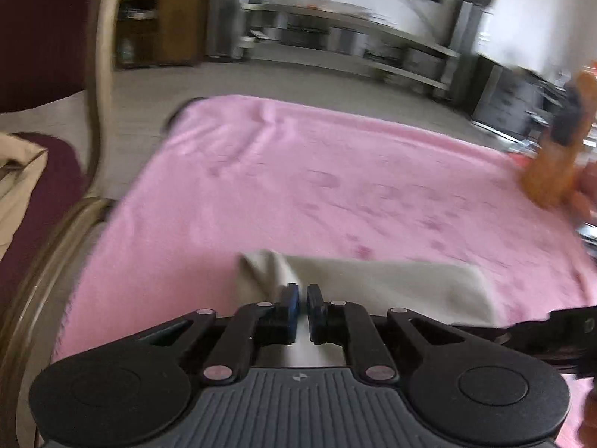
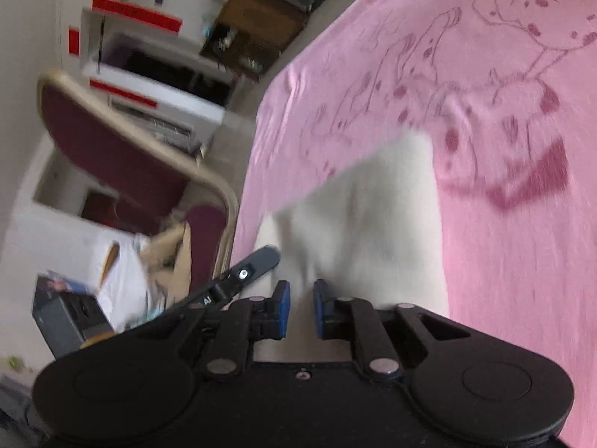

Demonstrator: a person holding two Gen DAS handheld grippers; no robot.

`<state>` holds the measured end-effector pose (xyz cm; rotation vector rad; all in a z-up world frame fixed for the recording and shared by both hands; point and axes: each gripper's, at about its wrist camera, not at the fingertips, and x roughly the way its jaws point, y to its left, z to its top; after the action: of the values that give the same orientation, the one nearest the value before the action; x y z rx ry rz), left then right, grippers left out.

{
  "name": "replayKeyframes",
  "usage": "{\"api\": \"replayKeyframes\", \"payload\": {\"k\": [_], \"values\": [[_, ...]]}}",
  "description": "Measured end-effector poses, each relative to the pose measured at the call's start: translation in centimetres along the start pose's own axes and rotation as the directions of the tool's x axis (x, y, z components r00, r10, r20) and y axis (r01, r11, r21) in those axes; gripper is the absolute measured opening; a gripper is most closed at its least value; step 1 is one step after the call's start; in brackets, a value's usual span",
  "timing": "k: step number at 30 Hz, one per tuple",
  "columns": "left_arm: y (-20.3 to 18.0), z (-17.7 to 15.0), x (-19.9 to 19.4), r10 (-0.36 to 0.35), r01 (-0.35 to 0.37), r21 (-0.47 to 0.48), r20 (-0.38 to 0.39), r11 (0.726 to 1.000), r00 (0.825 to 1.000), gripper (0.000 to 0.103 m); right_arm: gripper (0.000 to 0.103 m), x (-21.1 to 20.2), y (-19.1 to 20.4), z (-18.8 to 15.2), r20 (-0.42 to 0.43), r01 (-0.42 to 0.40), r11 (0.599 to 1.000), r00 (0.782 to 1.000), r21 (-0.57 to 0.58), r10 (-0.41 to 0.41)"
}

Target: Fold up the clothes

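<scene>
Left claw (image 1: 302, 300) on cream garment (image 1: 373, 283), crosswise

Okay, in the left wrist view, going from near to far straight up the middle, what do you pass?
left hand-held gripper → cream garment pinched at its near edge → pink blanket → grey floor → low shelving unit against the far wall.

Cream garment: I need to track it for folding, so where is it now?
The cream garment lies on the pink blanket, at its near edge just ahead of both grippers; the maroon chair stands to its left.
</scene>
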<state>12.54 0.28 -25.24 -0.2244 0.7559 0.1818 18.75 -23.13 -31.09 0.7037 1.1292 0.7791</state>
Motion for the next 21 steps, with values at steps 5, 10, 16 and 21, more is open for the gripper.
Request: {"api": "replayKeyframes", "payload": {"k": [5, 10, 16, 21], "values": [[0.3, -0.4, 0.3, 0.033, -0.031, -0.022, 0.062, 0.999, 0.998, 0.012, 0.0, 0.0, -4.9, 2.6, 0.141, -0.038, 0.992, 0.99, 0.121, 0.021], [1.2, 0.3, 0.0, 0.225, -0.219, -0.099, 0.063, 0.971, 0.972, 0.012, 0.0, -1.9, -6.3, 2.1, 0.326, 0.018, 0.98, 0.942, 0.198, -0.084], [6.9, 1.2, -3.8, 0.237, -0.26, -0.306, -0.11, 0.916, 0.965, 0.011, 0.015, -9.0, -5.4, 1.4, 0.333, 0.095, 0.945, 0.921, 0.311, -0.203], [3.8, -1.2, -11.6, 0.092, -0.094, -0.083, -0.023, 0.992, 0.995, 0.026, 0.021, -15.5, -0.4, -1.5, 0.282, 0.132, 0.963, 0.939, 0.235, -0.197]]}}
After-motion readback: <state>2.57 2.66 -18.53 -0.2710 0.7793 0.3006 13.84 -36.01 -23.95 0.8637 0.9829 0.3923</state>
